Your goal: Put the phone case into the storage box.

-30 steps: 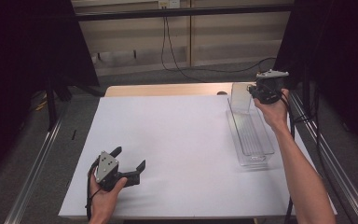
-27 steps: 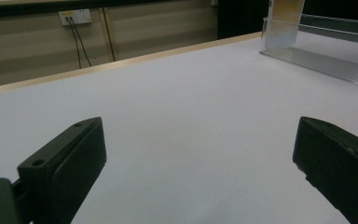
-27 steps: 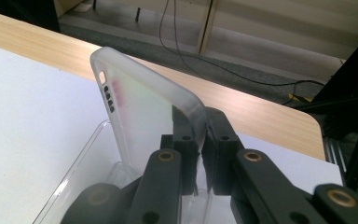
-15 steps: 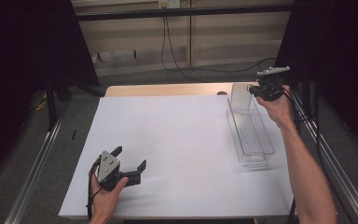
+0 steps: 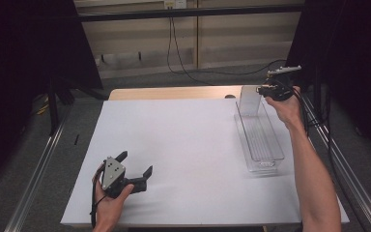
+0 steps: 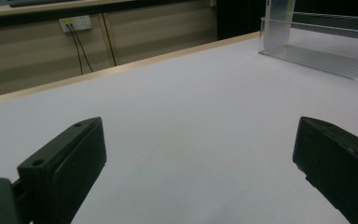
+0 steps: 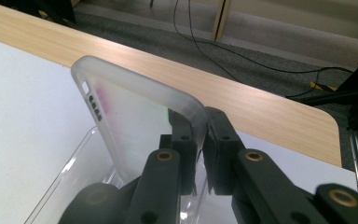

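Observation:
A frosted, clear phone case [image 7: 135, 112] with a rounded corner and a camera cutout is pinched by its edge in my right gripper [image 7: 199, 123]. In the high view that case [image 5: 249, 100] stands upright at the far end of a long clear plastic bin [image 5: 276, 153], with the right gripper [image 5: 263, 90] shut on it from the right. My left gripper [image 5: 135, 163] rests low at the near left of the white table sheet [image 5: 188, 140], open. Its jaws stand wide apart around bare sheet [image 6: 196, 158]. The bin [image 6: 326, 60] and the case [image 6: 278, 23] show far off.
A strip of wooden tabletop [image 7: 242, 100] runs behind the white sheet. Cables [image 5: 183, 53] trail over the floor beyond it. Metal rails [image 5: 34, 179] flank the table, and dark curtains stand on both sides.
My right hand has edged slightly up and away at the bin's far end, still holding the case. The left gripper has stayed put.

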The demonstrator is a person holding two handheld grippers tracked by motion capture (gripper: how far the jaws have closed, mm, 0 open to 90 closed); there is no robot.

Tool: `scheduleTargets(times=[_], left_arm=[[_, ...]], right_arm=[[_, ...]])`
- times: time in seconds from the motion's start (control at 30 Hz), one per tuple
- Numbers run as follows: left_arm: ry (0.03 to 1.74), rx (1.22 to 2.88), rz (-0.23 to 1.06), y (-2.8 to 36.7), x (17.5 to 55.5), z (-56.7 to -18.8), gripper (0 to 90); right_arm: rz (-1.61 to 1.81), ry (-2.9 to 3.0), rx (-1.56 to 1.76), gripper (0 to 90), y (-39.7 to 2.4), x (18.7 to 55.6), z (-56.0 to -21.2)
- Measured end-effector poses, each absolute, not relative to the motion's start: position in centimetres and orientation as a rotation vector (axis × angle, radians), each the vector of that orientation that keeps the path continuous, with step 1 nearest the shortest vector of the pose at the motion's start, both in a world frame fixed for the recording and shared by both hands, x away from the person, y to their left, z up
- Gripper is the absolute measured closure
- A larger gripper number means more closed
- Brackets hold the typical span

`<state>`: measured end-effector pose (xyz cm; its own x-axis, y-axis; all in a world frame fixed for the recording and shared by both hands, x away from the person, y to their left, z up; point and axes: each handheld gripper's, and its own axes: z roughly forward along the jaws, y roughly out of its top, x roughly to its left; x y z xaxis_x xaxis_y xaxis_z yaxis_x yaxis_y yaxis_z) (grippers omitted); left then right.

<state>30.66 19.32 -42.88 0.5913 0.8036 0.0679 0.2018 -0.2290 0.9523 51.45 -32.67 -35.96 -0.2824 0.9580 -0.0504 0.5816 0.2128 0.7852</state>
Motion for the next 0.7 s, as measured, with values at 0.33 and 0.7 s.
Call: scheduleTargets(times=[0.33,0.7], left_arm=[[0.845,1.734,0.677,19.55,30.73,-42.90,2.6],[0.850,1.732,0.682,19.74,30.71,-42.88,2.6]], right_arm=[[0.928,1.906,1.471,83.5,-32.92,51.87,-36.28],[0.948,1.883,1.509,82.7,-33.11,51.89,-36.35]])
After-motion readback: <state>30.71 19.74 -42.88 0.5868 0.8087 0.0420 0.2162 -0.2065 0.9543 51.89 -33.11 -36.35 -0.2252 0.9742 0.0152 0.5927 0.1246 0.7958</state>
